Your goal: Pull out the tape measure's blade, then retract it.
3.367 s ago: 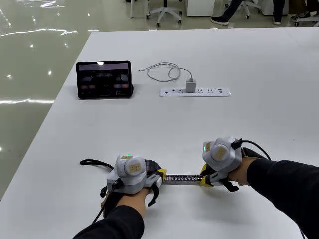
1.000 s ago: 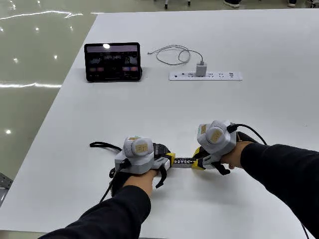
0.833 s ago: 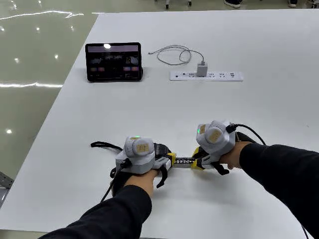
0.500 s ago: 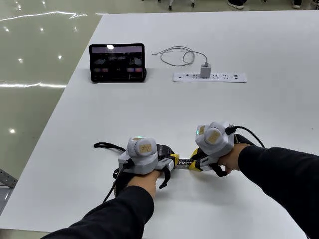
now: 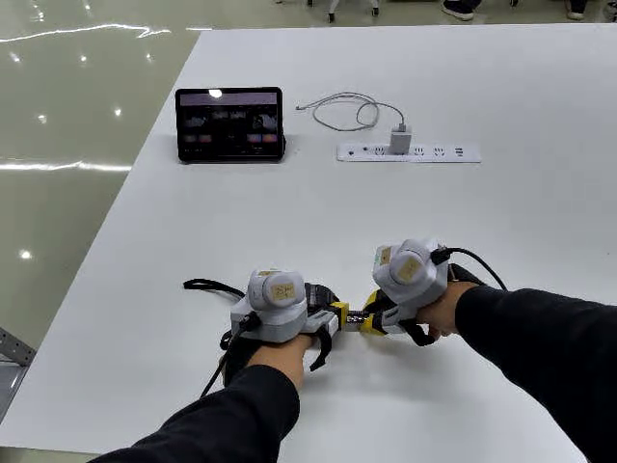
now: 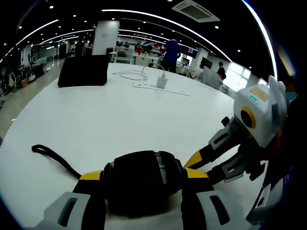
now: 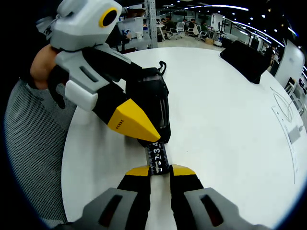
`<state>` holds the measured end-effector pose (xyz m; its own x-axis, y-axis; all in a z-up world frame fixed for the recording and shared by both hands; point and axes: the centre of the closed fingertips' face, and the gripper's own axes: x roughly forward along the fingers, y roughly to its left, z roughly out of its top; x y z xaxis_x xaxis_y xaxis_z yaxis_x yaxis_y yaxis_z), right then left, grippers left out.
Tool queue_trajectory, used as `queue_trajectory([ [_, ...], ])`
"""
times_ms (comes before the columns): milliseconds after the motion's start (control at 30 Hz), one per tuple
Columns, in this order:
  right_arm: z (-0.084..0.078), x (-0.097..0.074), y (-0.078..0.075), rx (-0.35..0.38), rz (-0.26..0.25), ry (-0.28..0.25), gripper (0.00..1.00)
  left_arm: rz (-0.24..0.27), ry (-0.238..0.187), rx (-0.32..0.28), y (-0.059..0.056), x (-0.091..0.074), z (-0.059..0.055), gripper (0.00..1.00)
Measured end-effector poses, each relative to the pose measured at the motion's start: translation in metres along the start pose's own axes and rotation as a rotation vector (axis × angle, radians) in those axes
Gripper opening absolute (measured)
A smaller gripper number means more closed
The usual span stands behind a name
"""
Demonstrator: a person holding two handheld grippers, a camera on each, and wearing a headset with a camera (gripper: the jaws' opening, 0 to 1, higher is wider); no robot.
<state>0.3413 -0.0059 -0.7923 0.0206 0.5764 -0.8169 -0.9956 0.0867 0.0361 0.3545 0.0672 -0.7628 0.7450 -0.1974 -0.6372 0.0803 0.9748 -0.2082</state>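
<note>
A black tape measure [image 5: 315, 295] lies on the white table [image 5: 463, 212] near its front edge. My left gripper [image 5: 334, 314] is shut on the case; in the left gripper view its yellow-tipped jaws press on both sides of the tape measure [image 6: 139, 184]. A short stretch of blade [image 5: 354, 315] sticks out to the right. My right gripper [image 5: 367, 324] is shut on the blade's end. The right gripper view shows the numbered blade [image 7: 157, 158] pinched at my right gripper [image 7: 159, 170], close to the case [image 7: 154, 100].
A black strap [image 5: 206, 286] trails left from the tape measure. Far back stand a dark tablet [image 5: 229, 123] and a white power strip [image 5: 408, 152] with a charger and coiled cable [image 5: 337, 109]. The table's left edge drops to a glossy floor.
The right gripper has moved left toward the case and the exposed blade has grown much shorter. The left gripper keeps hold of the case.
</note>
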Motion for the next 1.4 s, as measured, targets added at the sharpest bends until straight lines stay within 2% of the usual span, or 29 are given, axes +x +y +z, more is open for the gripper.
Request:
queue_trajectory([
  [533, 0.015, 0.012, 0.004, -0.010, 0.005, -0.014, 0.10, -0.011, 0.003, -0.002, 0.000, 0.000, 0.000, 0.59],
  [967, 0.020, 0.017, 0.005, -0.019, 0.010, -0.010, 0.10, -0.012, 0.003, -0.007, 0.000, 0.000, 0.000, 0.59],
  [1100, 0.019, 0.018, 0.005, -0.029, 0.006, 0.005, 0.10, -0.010, -0.001, -0.007, 0.000, 0.001, 0.000, 0.59],
  [1400, 0.019, 0.018, 0.006, -0.026, 0.009, -0.003, 0.11, -0.010, -0.002, -0.006, 0.000, 0.000, 0.001, 0.59],
])
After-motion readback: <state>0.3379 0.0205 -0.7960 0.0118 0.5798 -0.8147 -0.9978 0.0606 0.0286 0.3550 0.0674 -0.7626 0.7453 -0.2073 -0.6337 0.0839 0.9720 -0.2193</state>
